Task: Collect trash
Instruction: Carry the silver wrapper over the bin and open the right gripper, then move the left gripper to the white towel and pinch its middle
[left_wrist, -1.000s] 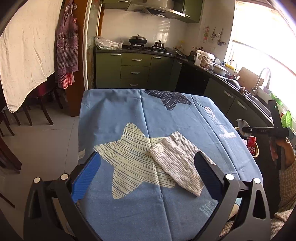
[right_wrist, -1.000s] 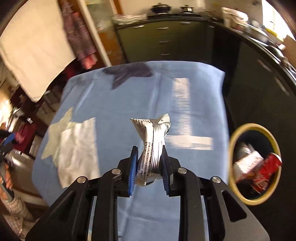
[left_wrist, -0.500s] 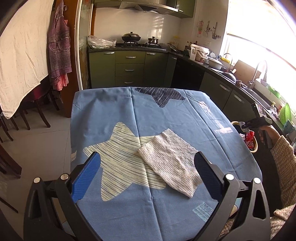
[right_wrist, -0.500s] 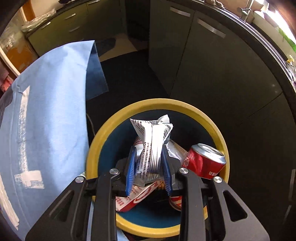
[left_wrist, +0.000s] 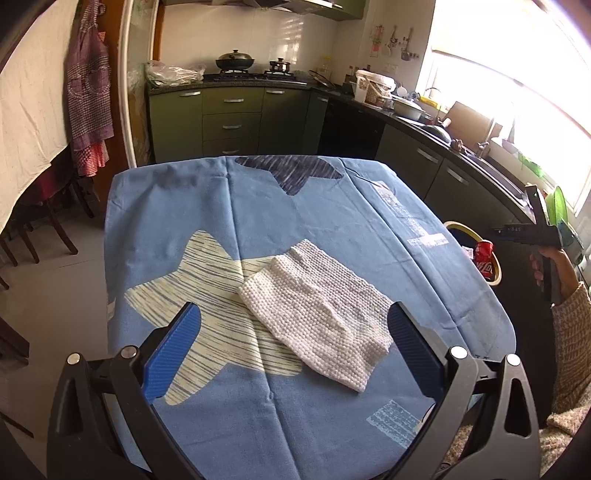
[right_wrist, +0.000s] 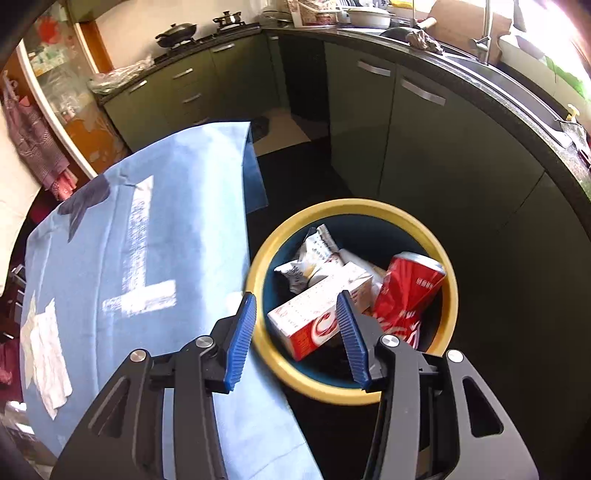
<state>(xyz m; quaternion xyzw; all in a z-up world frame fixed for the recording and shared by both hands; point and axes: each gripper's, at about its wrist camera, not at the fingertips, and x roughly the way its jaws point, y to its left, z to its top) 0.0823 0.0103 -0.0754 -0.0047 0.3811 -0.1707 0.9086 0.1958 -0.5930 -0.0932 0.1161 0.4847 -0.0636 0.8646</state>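
A yellow-rimmed bin (right_wrist: 448, 291) stands on the floor beside the table. In it lie a silver-white wrapper (right_wrist: 314, 254), a red and white carton (right_wrist: 321, 314) and a crushed red can (right_wrist: 410, 291). My right gripper (right_wrist: 297, 328) is open and empty above the bin's near left rim. The bin (left_wrist: 493, 275) and my right gripper (left_wrist: 496, 230) also show at the right of the left wrist view. My left gripper (left_wrist: 295, 336) is open and empty, low over a white knitted cloth (left_wrist: 317, 317) on the blue tablecloth (left_wrist: 258, 206).
The blue-clothed table (right_wrist: 110, 236) stands left of the bin. Green kitchen cabinets (right_wrist: 436, 147) and a dark counter with a sink curve behind and right of it. Chairs (left_wrist: 33, 236) and a hanging apron (left_wrist: 88, 96) are to the table's left.
My right gripper has opened and dropped the silver-white wrapper into the bin, and has lifted back a little. My left gripper has stayed open over the cloth.
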